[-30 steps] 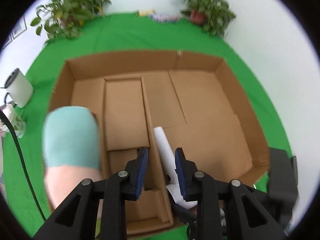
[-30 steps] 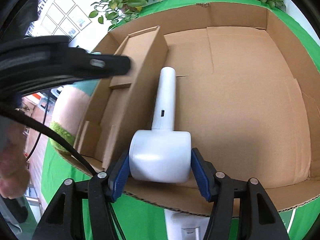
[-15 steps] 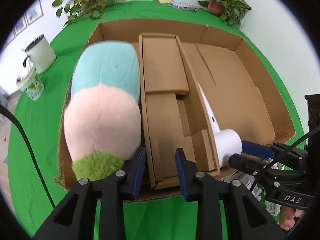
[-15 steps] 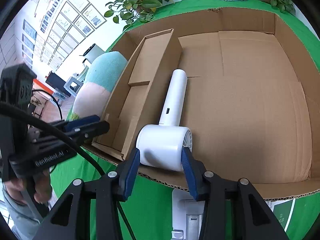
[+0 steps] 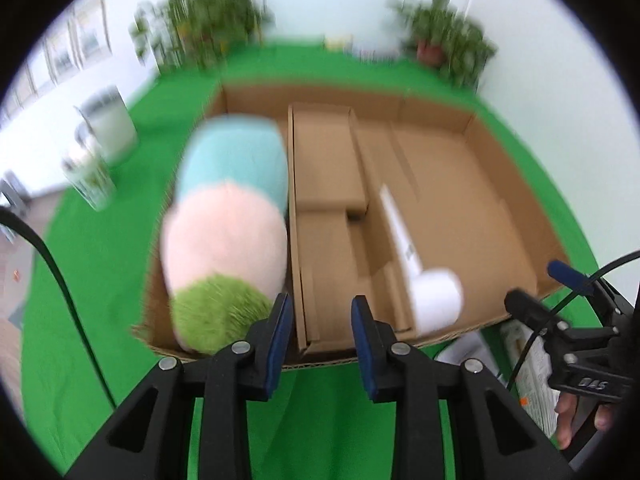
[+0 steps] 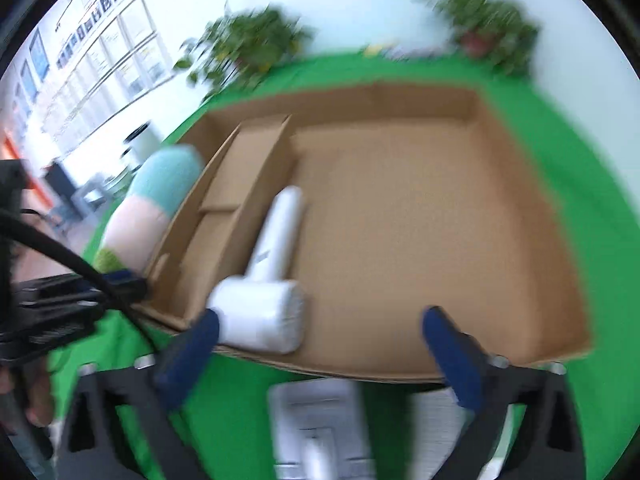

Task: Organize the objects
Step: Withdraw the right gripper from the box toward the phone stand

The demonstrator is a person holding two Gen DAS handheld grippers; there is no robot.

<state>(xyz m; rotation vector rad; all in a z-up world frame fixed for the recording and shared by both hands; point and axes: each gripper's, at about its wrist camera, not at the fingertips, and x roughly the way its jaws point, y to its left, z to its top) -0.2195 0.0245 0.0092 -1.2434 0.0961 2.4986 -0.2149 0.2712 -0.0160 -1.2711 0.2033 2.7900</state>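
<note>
Inside the cardboard box (image 6: pixel 400 208), beside the divider insert (image 5: pixel 328 208), we see the white handheld fan (image 6: pixel 268 288) lying flat with its head at the near wall, and the plush toy (image 5: pixel 228 224) filling the left compartment. Two things look placed; a white box (image 6: pixel 316 428) and a printed packet (image 5: pixel 532 364) wait outside on the tabletop (image 5: pixel 100 264) (likely next). Our right tool (image 6: pixel 320 344) is opening wide with nothing pinched, the fan's head just off one pad. Our left tool (image 5: pixel 320 332) is opening slightly, empty. The large right compartment offers free room; the low near rim needs clearing.
</note>
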